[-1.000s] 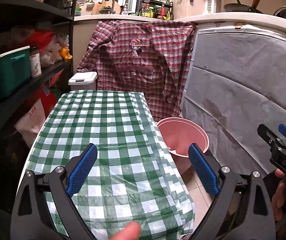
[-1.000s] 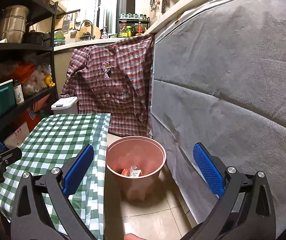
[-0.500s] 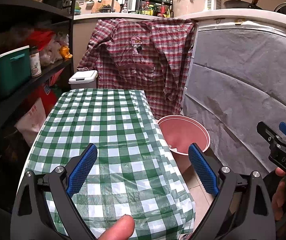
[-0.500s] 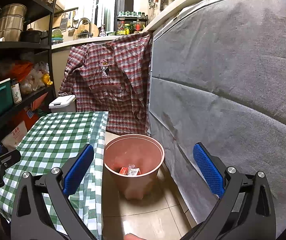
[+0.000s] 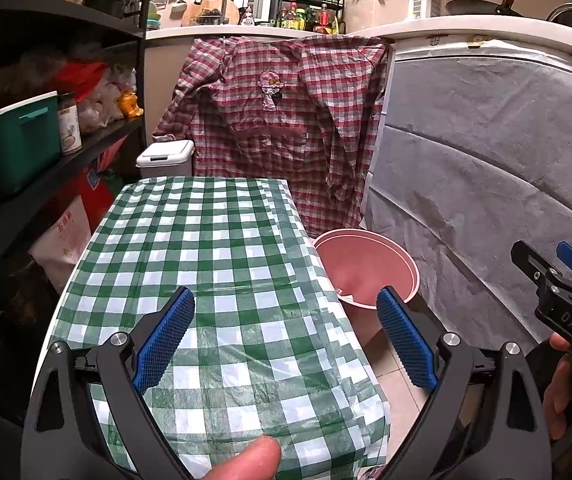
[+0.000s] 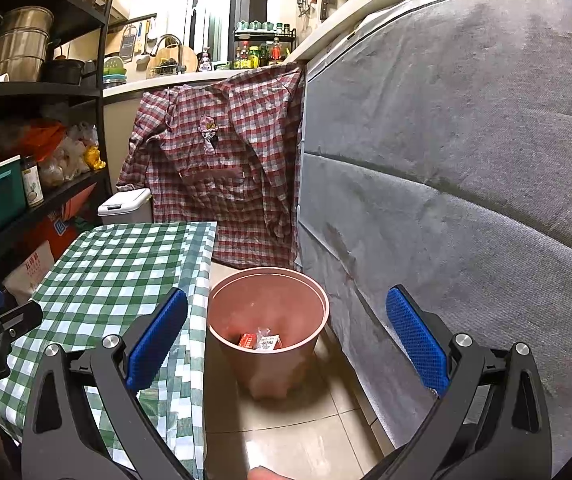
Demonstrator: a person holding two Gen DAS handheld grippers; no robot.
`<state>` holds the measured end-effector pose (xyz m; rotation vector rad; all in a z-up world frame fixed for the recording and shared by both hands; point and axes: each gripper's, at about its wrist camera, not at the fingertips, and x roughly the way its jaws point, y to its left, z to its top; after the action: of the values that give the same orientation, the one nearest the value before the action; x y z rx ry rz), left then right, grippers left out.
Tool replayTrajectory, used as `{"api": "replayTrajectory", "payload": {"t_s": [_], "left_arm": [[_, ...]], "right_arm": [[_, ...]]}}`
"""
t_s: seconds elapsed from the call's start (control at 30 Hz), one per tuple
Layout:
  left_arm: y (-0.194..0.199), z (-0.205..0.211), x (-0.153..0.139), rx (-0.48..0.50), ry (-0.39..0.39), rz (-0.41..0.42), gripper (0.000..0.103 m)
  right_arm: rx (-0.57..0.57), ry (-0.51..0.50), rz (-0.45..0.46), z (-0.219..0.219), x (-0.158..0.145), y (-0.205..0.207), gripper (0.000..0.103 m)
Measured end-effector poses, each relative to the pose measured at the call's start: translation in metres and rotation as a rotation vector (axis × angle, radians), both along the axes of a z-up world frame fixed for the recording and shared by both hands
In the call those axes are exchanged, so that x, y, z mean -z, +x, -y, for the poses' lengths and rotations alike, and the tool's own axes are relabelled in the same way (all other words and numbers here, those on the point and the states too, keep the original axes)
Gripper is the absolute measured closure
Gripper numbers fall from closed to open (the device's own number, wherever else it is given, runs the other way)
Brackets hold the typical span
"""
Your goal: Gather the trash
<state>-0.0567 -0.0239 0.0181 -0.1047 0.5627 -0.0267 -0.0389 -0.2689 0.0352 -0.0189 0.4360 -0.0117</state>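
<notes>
Checked tablecloth (image 5: 214, 264) lies bare below your left gripper (image 5: 286, 336); both grippers (image 6: 286, 340) gape, empty, wrappers (image 6: 260, 340) in bin (image 6: 314, 308)

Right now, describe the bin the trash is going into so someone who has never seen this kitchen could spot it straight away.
Find the table with the green checked cloth; on the tiled floor between its right edge and the grey padded panel stands a pink bucket, open-topped, with a few small wrappers at the bottom. Unlike the white lidded bin behind the table, it is round, pink and has no lid.
</notes>
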Motion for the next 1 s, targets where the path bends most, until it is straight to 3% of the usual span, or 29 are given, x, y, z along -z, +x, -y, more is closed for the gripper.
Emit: {"api": "replayTrajectory", "payload": {"t_s": [1.0], "left_arm": [[0.0040,0.0039,0.0027,0.015,0.007,-0.008,0.014]], "right_arm": [[0.001,0.000,-0.001,-0.0023,0.0004,-0.0004,0.005]]}}
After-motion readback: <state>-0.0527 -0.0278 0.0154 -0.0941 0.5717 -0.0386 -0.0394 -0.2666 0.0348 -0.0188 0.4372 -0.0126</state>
